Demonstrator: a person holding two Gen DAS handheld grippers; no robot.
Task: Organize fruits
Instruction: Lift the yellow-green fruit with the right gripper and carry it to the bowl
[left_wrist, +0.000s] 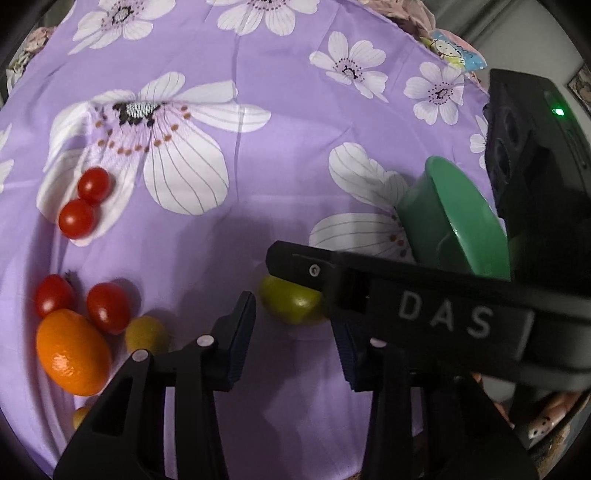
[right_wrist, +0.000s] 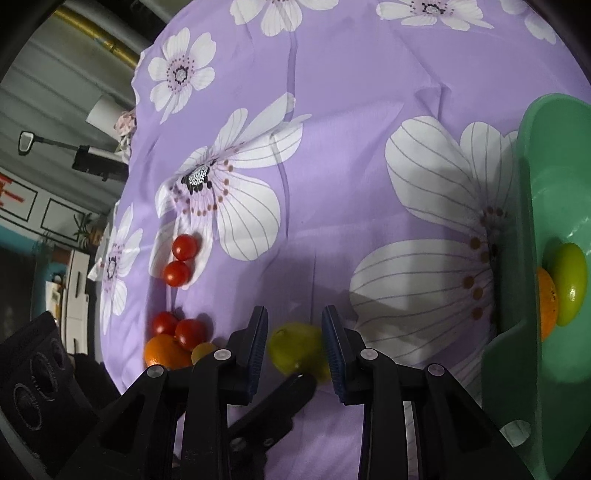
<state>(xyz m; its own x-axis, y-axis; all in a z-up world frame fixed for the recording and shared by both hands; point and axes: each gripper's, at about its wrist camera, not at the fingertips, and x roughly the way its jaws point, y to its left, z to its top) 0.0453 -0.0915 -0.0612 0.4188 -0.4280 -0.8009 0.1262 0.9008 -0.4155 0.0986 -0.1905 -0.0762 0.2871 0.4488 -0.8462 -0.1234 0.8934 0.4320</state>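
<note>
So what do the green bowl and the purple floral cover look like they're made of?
The green bowl looks like moulded plastic: uniform colour, thick rounded rim, soft glossy highlights inside. The purple floral cover looks like thin woven fabric with a matte finish: it shows creases and folds, and the flowers appear printed.

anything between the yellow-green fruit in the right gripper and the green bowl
Nothing visible. The yellow-green fruit sits between the right gripper fingers, and only bare purple cloth lies between it and the green bowl. The left gripper is close beside the fruit, not on that path.

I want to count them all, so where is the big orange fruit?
In the left wrist view, the orange fruit lies low on the left, touching two red tomatoes.
</note>
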